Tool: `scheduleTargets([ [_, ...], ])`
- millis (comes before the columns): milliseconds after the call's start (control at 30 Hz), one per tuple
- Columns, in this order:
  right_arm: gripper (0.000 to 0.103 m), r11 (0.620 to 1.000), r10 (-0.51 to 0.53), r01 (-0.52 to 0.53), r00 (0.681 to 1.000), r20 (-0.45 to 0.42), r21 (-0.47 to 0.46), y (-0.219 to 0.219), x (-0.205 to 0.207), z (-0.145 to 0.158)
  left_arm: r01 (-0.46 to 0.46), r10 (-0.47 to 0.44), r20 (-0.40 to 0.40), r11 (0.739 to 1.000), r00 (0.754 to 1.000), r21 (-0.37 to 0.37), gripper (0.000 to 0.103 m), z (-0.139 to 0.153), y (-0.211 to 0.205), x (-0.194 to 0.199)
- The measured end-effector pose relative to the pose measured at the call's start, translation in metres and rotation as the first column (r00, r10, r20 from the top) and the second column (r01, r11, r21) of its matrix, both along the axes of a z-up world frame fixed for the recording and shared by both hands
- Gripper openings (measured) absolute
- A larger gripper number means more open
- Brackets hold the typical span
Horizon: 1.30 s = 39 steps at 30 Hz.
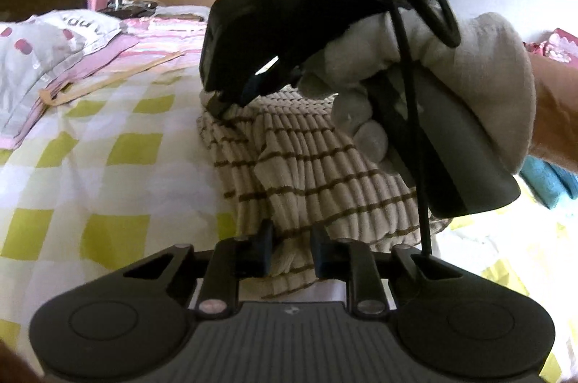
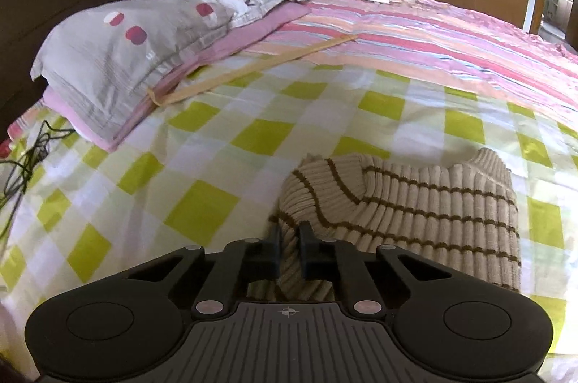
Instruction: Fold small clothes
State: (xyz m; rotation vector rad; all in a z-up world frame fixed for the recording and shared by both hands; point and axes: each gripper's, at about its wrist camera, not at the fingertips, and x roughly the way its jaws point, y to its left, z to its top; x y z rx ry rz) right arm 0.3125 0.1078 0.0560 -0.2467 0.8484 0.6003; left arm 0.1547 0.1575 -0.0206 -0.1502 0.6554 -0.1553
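Observation:
A cream ribbed knit garment with thin brown stripes (image 1: 325, 166) lies bunched on the green-and-white checked sheet (image 1: 108, 166). My left gripper (image 1: 293, 253) is at its near edge, and a fold of the knit fills the narrow gap between the jaws. In the left wrist view a white-gloved hand (image 1: 469, 57) holds my right gripper (image 1: 222, 104), which pinches the garment's far corner. In the right wrist view the right gripper (image 2: 292, 251) has its jaws nearly together on a ridge of the garment (image 2: 415, 209), whose rest spreads to the right.
A grey pillow with red dots (image 2: 144, 39) lies on a pink blanket at the back left, with a long wooden stick (image 2: 253, 68) beside it. A pink striped cover (image 2: 433, 32) covers the far bed. Black cables (image 2: 25, 159) trail at the left edge. Blue cloth (image 1: 545, 180) lies to the right.

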Motion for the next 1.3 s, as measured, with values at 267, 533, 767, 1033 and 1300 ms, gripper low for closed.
scheduleTargets([
  [267,0.010,0.999,-0.019,0.024,0.995,-0.095,0.049,0.011,0.008,-0.015,-0.015,0.016,-0.060,1.000,0.998,0.012,0.027,-0.008,0.002,0.005],
  [533,0.010,0.993,-0.009,0.028,0.987,-0.160,0.115,0.009,0.015,-0.031,-0.031,0.031,-0.084,0.999,0.996,-0.006,0.027,-0.011,0.006,0.007],
  [767,0.014,0.988,-0.027,0.056,0.979,-0.201,0.142,0.004,0.014,-0.022,-0.038,0.036,-0.075,0.999,0.997,-0.027,0.027,-0.006,0.011,0.007],
  [1033,0.014,0.981,-0.010,0.044,0.984,-0.180,0.186,-0.004,0.001,0.011,-0.061,0.059,-0.049,0.997,0.997,-0.042,0.027,0.003,0.019,0.001],
  [1300,0.017,0.982,-0.032,0.052,0.993,-0.111,0.184,-0.029,-0.015,0.037,-0.086,0.084,-0.030,0.994,0.996,-0.065,0.028,0.007,0.027,0.000],
])
